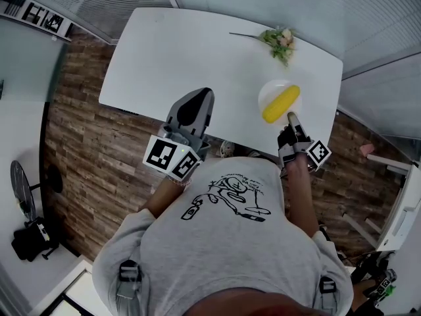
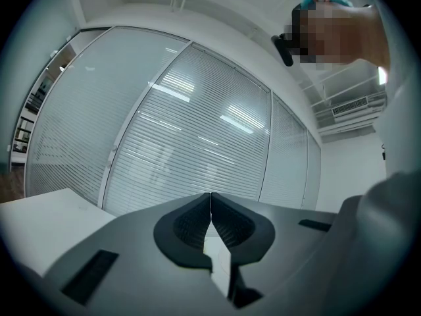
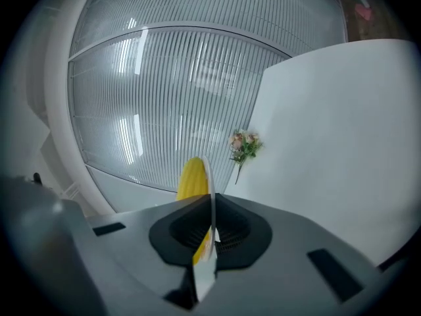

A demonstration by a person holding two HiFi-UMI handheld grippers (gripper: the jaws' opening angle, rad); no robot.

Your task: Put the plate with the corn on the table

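Apparently the job is nearly done. The left tool [image 2: 210, 199] is closed on nothing, held level off the table [image 1: 197, 45] and playing no part. Further right, the right tool [image 3: 210, 219] is clamped on the near rim of the plate [image 1: 271, 89], which carries the corn [image 1: 281, 104] over the table's right end. Setting it down and letting go remain. Whether the plate's underside touches the table is unclear, since the right gripper view shows it edge-on.
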